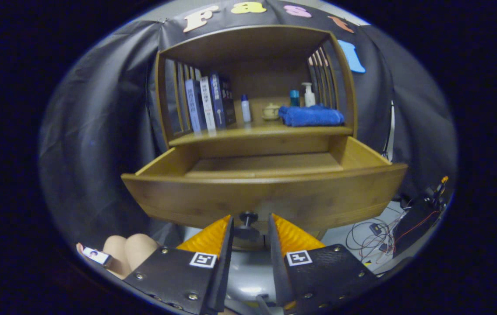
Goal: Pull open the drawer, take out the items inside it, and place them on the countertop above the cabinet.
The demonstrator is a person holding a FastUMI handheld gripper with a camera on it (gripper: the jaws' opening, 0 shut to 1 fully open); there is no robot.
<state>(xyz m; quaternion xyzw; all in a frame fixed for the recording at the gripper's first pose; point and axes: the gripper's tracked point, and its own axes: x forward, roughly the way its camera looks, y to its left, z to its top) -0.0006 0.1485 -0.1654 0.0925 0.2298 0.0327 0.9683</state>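
Gripper view: gripper fingers flank round knob on smooth wooden drawer.

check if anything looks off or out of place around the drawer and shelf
Nothing stands out. The drawer is pulled open and sits level, and its visible floor looks bare. The blue towel, books and bottles stand tidy on the countertop. The hand-held gripper straddles the knob, fingers not pressing it.

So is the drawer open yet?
Open: the drawer is pulled well out from under the shelf, its bare floor showing. The tool straddles the knob; contact unclear.
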